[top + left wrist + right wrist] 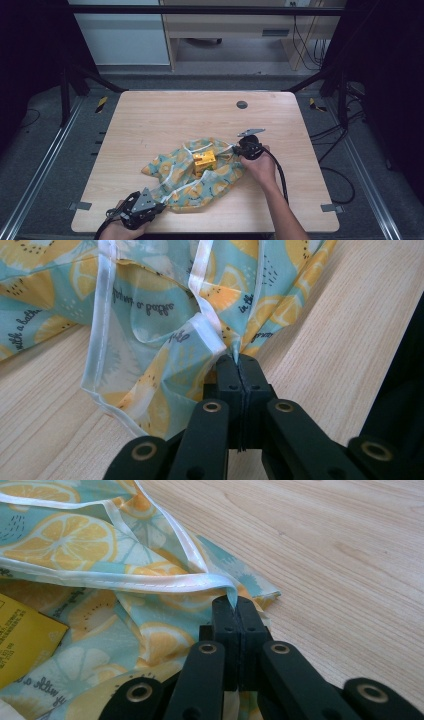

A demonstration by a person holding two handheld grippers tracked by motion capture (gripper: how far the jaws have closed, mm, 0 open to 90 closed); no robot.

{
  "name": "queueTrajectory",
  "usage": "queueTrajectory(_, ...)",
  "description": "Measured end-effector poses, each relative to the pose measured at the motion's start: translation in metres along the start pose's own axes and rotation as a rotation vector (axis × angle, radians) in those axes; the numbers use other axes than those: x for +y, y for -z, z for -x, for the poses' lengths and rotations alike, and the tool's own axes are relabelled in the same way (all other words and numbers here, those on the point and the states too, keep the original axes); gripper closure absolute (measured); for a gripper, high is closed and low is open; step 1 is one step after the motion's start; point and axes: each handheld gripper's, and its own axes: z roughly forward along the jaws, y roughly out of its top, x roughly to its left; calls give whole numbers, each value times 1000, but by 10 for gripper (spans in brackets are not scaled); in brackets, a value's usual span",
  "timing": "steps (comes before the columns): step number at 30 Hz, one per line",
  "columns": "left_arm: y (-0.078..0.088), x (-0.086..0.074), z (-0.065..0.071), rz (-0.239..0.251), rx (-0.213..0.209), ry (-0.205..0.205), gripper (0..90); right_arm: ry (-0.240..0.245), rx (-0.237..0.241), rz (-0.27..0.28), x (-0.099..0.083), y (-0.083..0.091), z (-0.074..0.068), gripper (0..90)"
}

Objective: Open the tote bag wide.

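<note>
A: Starting at the left, what has the left gripper (159,206) got?

B: Its fingers (229,377) are pressed fully together on a corner of the lemon-print cloth (182,176), down at the near edge of the tabletop (150,120). The white hem runs straight up out of the tips.

A: And in the middle?

B: A yellow box (204,160) sits on the cloth, roughly between the two grippers, with fabric bunched around it.

A: The right side?

B: The right gripper (239,148) is clamped just as tight on the opposite corner, farther up the tabletop. So the cloth stretches on a diagonal, near-left to far-right, box about midway.

A: Which hand is nearer the box?

B: The right one, I'd judge. Bringing the corners together over the box looks like the likely aim.
</note>
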Motion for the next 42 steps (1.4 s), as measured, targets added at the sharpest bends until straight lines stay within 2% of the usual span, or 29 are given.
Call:
queueTrajectory(4, 0, -1, 0, 9, 2, 6, 897, -2, -7, 1, 0, 1, -1, 880)
queueTrajectory(5, 1, -1, 0, 27, 3, 17, 894, 2, -7, 3, 1, 2, -2, 862)
queueTrajectory(7, 3, 0, 1, 49, 11, 17, 880, 6, -16, 15, 2, 6, -4, 781)
queueTrajectory(11, 9, 1, 0, 104, 43, 36, 772, 25, -60, 46, 5, 20, -7, 618)
queueTrajectory(14, 14, 3, 2, 141, 55, 34, 719, 35, -85, 82, 8, 34, -9, 491)
queueTrajectory(16, 16, 5, 3, 161, 64, 47, 653, 22, -84, 110, 9, 44, -9, 397)
queueTrajectory(18, 19, 7, 6, 177, 67, 35, 623, 16, -78, 133, 10, 52, -11, 341)
queueTrajectory(20, 20, 9, 8, 186, 78, 29, 571, 28, -80, 128, 11, 59, -13, 291)
queueTrajectory(29, 31, 19, 9, 243, 113, 39, 393, 62, -67, 180, 19, 90, -23, 249)
queueTrajectory(36, 42, 33, 2, 262, 130, 36, 368, 89, -43, 198, 18, 110, -36, 219)
queueTrajectory(42, 46, 47, -15, 266, 154, 44, 363, 122, -8, 199, 9, 122, -48, 213)
